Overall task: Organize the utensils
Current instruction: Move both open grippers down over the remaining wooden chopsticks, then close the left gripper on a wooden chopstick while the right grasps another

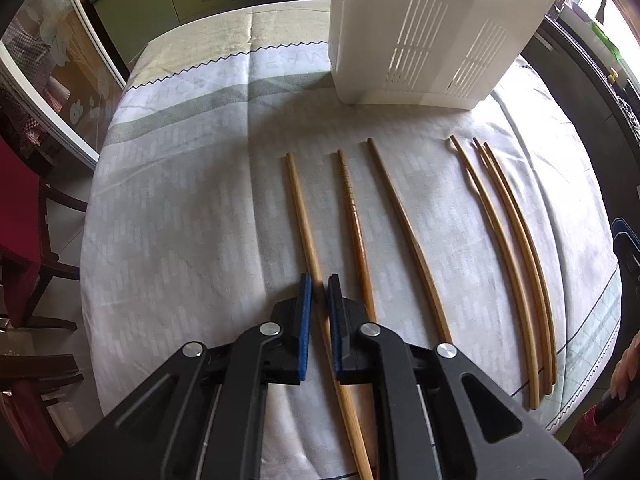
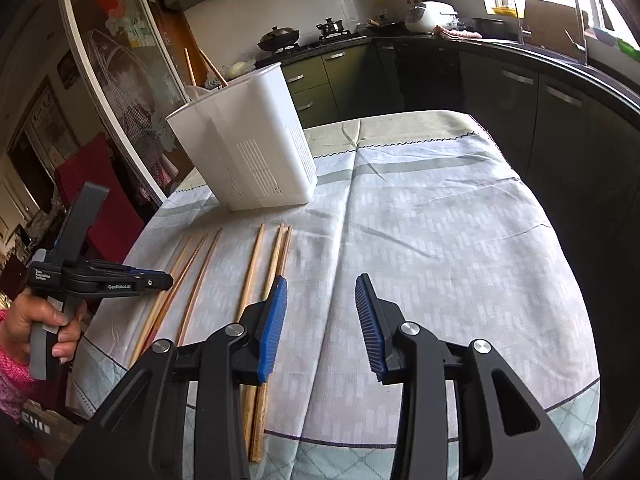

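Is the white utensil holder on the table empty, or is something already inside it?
Not empty. In the right wrist view, two chopsticks stick out above the white holder's rim.

Black hand-held gripper, blue ribbed pads, silver screws, pink sleeve

Six chopsticks lie side by side across the near half of the tablecloth, with narrow strips of bare cloth between them. The white utensil holder stands upright at the far side, blocking that way. Wide open cloth lies to its left, and in the right wrist view the tablecloth right of the chopsticks is bare
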A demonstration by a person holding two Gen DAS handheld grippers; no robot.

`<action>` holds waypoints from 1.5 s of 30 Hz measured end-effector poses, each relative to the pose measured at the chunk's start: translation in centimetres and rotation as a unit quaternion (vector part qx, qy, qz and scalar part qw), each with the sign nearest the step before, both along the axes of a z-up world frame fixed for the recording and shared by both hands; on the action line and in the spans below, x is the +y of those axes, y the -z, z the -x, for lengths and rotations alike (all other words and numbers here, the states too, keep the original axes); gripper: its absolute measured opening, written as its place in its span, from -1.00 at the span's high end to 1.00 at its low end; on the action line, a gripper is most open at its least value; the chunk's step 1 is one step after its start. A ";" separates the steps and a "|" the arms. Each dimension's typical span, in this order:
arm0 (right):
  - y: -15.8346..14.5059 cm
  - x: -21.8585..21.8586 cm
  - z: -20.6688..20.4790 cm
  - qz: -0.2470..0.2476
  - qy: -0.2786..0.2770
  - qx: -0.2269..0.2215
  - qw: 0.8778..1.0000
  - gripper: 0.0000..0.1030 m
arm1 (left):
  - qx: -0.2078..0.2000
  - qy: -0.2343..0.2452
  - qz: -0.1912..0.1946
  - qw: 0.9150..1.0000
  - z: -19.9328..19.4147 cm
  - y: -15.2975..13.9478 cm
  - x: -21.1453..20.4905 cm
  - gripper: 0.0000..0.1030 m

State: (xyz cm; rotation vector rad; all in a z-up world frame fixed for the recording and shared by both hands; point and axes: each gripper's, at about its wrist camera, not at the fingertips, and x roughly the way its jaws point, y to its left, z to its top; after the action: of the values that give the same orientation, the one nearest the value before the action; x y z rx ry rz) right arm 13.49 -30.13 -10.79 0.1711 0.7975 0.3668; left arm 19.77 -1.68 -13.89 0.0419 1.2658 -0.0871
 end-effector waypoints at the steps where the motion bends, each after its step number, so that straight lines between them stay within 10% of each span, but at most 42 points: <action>1: 0.2 0.4 -0.2 0.006 -0.007 0.003 1.000 0.30 | -0.001 -0.001 -0.002 1.000 0.0 0.0 0.3 0.84; 20: 4.4 8.3 -6.4 0.161 -0.064 0.056 0.983 0.30 | -0.018 0.008 0.002 1.000 1.2 0.0 2.6 0.84; 45: 4.8 11.8 -9.3 0.165 -0.088 0.094 0.978 0.25 | -0.022 0.004 0.000 1.000 0.4 0.0 2.3 0.83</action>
State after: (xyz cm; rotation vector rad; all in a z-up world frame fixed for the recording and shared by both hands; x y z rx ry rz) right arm 22.83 -18.37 -15.54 -0.1797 1.0525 0.3829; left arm 19.38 0.57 -13.89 0.0481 1.2213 -0.0920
